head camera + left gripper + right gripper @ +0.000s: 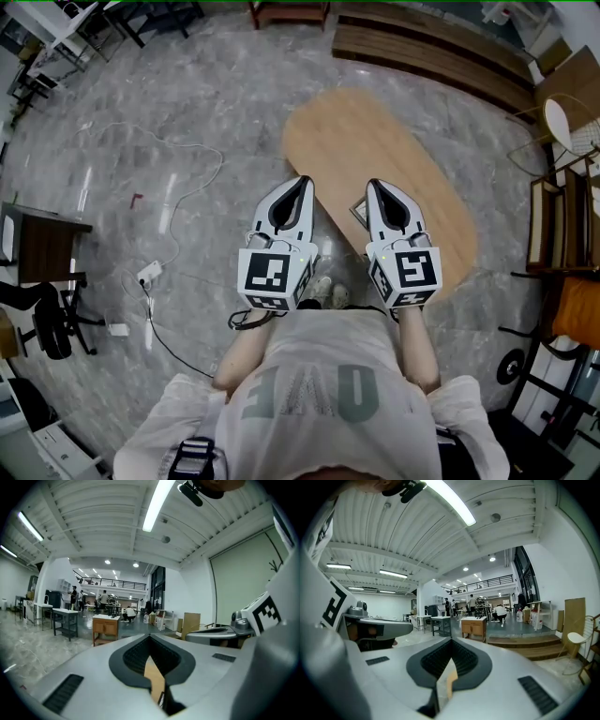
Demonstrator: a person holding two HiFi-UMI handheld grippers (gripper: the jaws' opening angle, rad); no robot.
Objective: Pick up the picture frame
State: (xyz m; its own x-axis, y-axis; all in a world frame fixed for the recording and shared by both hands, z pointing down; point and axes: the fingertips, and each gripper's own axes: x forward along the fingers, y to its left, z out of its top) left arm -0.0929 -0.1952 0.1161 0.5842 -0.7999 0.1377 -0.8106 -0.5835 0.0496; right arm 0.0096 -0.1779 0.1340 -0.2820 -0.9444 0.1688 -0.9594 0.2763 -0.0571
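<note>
Both grippers are clenched on nothing: the left gripper (301,184) and the right gripper (376,186) each show their jaws meeting at the tips, and only the wood of the table shows through the gap behind. They are held side by side in front of the person, pointing ahead and about level. The frame (358,213) looks like the small grey square lying flat on the near end of the table (375,131). It sits between the two grippers and below them, just beside the right one, which hides part of it, so its long axis can't be told. The right gripper is nearer and would likely have to open, tip down and shift slightly inward to reach it. The frame lies close to the table's near edge. The oval top runs away to the right, bare, and gives room. A cable (192,192) trails on the floor well off to the left.
</note>
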